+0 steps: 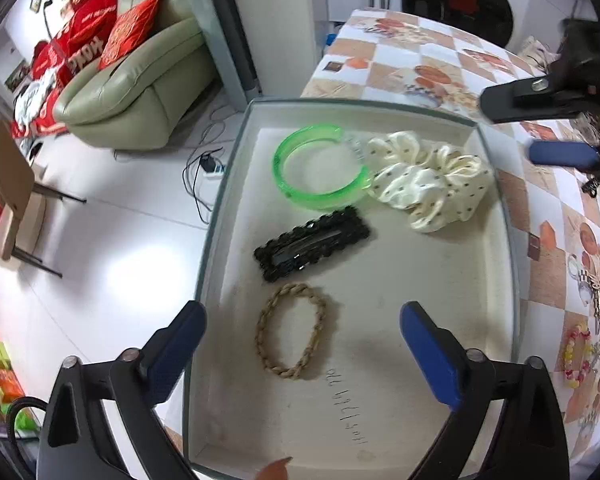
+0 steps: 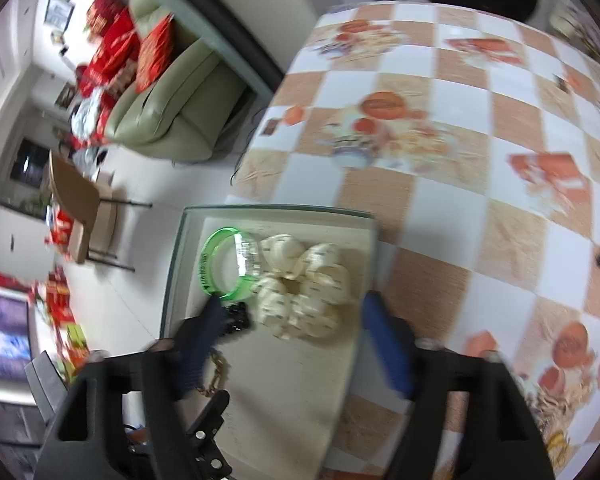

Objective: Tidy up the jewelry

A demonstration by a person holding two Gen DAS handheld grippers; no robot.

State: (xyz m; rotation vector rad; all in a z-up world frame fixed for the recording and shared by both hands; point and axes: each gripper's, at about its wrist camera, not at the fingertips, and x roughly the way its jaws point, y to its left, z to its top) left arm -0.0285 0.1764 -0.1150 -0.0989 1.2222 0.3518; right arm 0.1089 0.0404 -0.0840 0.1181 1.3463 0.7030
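Observation:
A shallow cream tray (image 1: 496, 280) sits at the table's left edge. In it lie a green bangle (image 1: 296, 188), a cream dotted scrunchie (image 1: 428, 180), a black beaded hair clip (image 1: 312, 248) and a braided tan band (image 1: 292, 332). My left gripper (image 1: 302, 314) hangs open over the tan band, with nothing between its pads. My right gripper (image 1: 508, 128) is open and empty beyond the tray's far right corner. In the blurred right wrist view, my right gripper (image 2: 294, 304) is above the scrunchie (image 2: 304, 292) and bangle (image 2: 220, 268), not touching them.
More loose jewelry (image 1: 588, 320), beads and a watch, lies on the checkered tablecloth (image 1: 420, 52) right of the tray. The table drops off to white floor on the left, with a sofa (image 1: 140, 80) and a chair (image 1: 16, 192). A washing machine (image 1: 460, 0) stands behind.

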